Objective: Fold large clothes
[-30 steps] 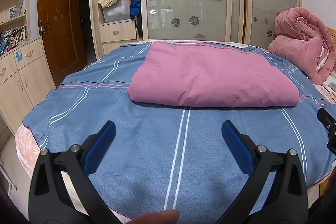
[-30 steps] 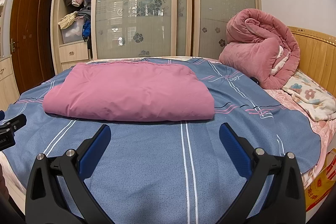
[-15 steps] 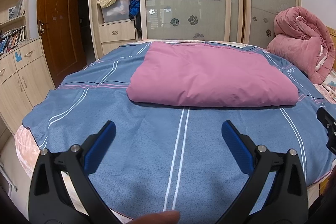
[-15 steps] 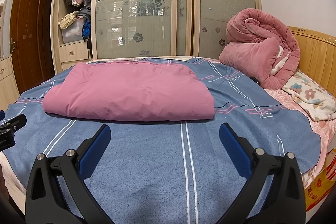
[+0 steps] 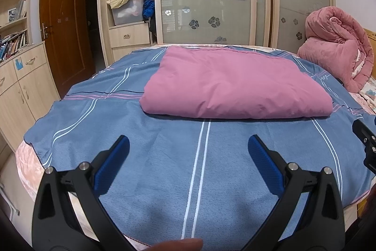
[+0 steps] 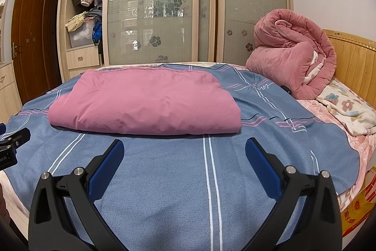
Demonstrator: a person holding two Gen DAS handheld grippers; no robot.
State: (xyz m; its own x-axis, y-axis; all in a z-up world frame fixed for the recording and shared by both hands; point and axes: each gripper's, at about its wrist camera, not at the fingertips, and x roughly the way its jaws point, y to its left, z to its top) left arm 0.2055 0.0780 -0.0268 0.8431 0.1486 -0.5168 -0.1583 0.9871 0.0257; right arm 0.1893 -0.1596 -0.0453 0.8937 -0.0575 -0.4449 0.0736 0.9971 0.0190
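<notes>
A large pink garment (image 5: 232, 84) lies folded into a thick rectangle on the blue striped bedspread (image 5: 164, 161); it also shows in the right wrist view (image 6: 145, 102). My left gripper (image 5: 188, 145) is open and empty, held above the bedspread short of the garment's near edge. My right gripper (image 6: 184, 148) is open and empty too, likewise short of that edge. Each gripper shows at the edge of the other's view: the right one (image 5: 365, 145), the left one (image 6: 11, 147).
A bundled pink quilt (image 6: 293, 62) and a floral blanket (image 6: 347, 109) lie at the head of the bed by the wooden headboard (image 6: 352, 58). A wardrobe with glass sliding doors (image 6: 164, 8) stands behind the bed. Wooden cabinets (image 5: 21, 84) and a door (image 5: 63, 22) are on the left.
Nothing has visibly changed apart from a very slight shift of the left wrist view. Both grippers stay open and the garment has not moved.
</notes>
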